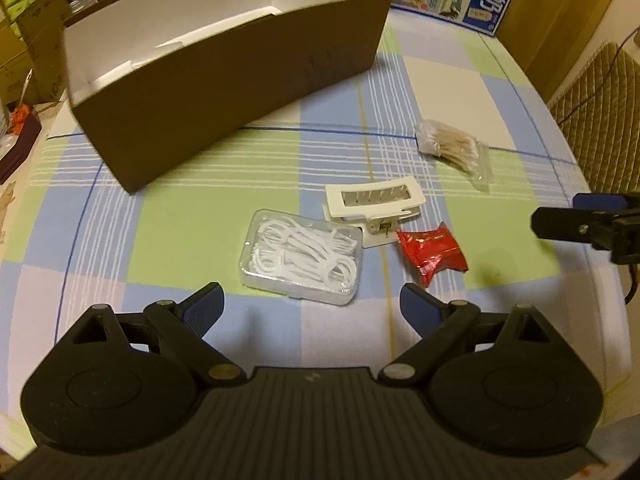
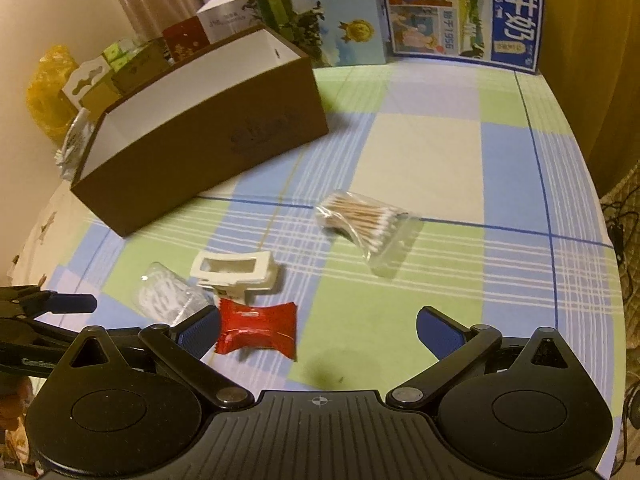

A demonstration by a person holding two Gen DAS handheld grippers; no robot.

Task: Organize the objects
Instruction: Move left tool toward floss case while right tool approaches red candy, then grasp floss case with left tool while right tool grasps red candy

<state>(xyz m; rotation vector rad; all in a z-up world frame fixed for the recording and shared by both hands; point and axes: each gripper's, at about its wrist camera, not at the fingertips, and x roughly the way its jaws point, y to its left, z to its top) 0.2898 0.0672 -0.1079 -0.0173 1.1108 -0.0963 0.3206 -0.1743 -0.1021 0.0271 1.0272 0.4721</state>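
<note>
Both are hanging wide open, holding nothing: left hand-held gripper (image 1: 312, 308) over the floss box (image 1: 302, 256), right hand-held gripper (image 2: 318, 330) by the red packet (image 2: 258, 330). All are lying loose on the desk (image 2: 432, 152), near the open brown box (image 1: 224, 92). Floss box is looking rigid, light, slick: I'd be pinching its long sides. Hair clip (image 1: 374, 208) stiff; cotton swab bag (image 2: 366, 222) soft, crinkly.

Open bench (image 2: 432, 152): checked cloth bare to the right of and beyond the bag of cotton swabs (image 2: 366, 218).
Brown box (image 2: 208, 136): stands at far left, top open, walls upright, blocking low passage there.
Centre cluster: floss-pick case (image 1: 302, 256), white hair clip (image 1: 372, 208) and red packet (image 1: 434, 254) lie close together with narrow gaps.
Back edge: milk cartons (image 2: 468, 12) wall it off.
</note>
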